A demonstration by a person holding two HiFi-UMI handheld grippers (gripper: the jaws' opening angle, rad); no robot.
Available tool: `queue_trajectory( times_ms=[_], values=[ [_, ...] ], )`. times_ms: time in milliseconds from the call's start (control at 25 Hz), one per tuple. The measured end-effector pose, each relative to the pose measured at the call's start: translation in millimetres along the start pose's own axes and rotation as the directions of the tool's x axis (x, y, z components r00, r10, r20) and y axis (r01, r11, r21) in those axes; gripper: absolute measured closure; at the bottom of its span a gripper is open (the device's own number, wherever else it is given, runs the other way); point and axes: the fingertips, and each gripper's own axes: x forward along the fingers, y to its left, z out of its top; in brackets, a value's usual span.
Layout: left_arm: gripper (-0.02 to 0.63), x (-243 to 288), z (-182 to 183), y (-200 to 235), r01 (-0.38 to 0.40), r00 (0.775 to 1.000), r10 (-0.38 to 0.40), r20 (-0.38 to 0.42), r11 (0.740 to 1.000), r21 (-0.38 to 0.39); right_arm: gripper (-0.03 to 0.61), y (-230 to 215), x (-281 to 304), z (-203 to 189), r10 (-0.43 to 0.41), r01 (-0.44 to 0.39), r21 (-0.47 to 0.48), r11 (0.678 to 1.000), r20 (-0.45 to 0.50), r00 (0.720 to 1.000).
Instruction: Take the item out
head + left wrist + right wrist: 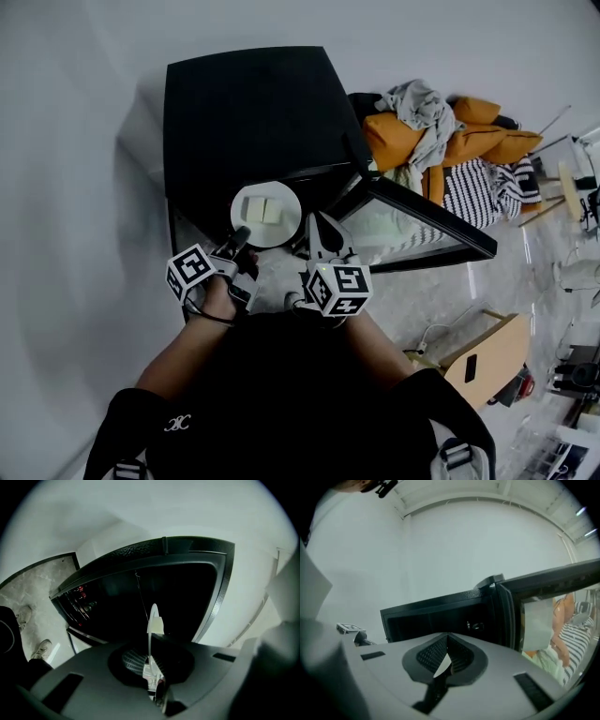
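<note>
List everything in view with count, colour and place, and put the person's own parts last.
oven: one, black, centre of the head view
oven door: one, black-framed, swung open to the right
plate: one, white, in front of the oven's opening
blocks: two, pale, side by side on the plate
cushions: at least three, orange, right of the oven
cloth: one, grey, draped over the cushions
striped fabric: one, black and white, below the cushions
wooden furniture: one, light brown, lower right
left hand-held gripper: one, grey, shut on the plate's near rim
right hand-held gripper: one, grey, shut and empty, beside the plate
person's top: one, black, bottom edge
</note>
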Motion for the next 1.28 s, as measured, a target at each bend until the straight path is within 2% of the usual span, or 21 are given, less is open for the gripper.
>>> queue_trajectory(
  times_ms=[160, 320, 840, 1040, 1280],
  values=[
    [0.594, -18.7, -4.9, -9.2, 0.005, 1.0, -0.005, -0.026, 1.0, 0.006, 0.571, 2.7, -7.7, 10.7, -0.015, 0.015, -0.006, 1.0, 0.028, 1.0],
    [0.594, -25.0, -9.3, -9.4, 0.005, 0.998, -0.005, -0.056, 1.0, 0.007, 0.572, 1.2, -5.7, 9.1, -0.014, 0.015, -0.067, 0.998, 0.018, 1.0],
    [0.594, -46.9, -22.4, -7.4, 0.0, 0.998, 0.001, -0.06, 1.0, 0.016, 0.572, 9.0, -13.3, -1.5, 0.068, -0.067, -0.131, 0.989, 0.001, 0.998],
    [0.594, -50.1, -24.2, -4.7, -0.005, 0.999, 0.005, -0.042, 1.0, 0.007, 0.572, 9.6, -15.9, -1.3, 0.082, -0.081, -0.125, 0.989, 0.008, 0.997],
    [0.594, -53.9, -25.5, -6.8, 0.0, 1.0, 0.0, -0.027, 1.0, 0.013, 0.572, 8.5, -21.0, 6.9, 0.105, -0.104, -0.06, 0.993, 0.019, 0.994]
  ],
)
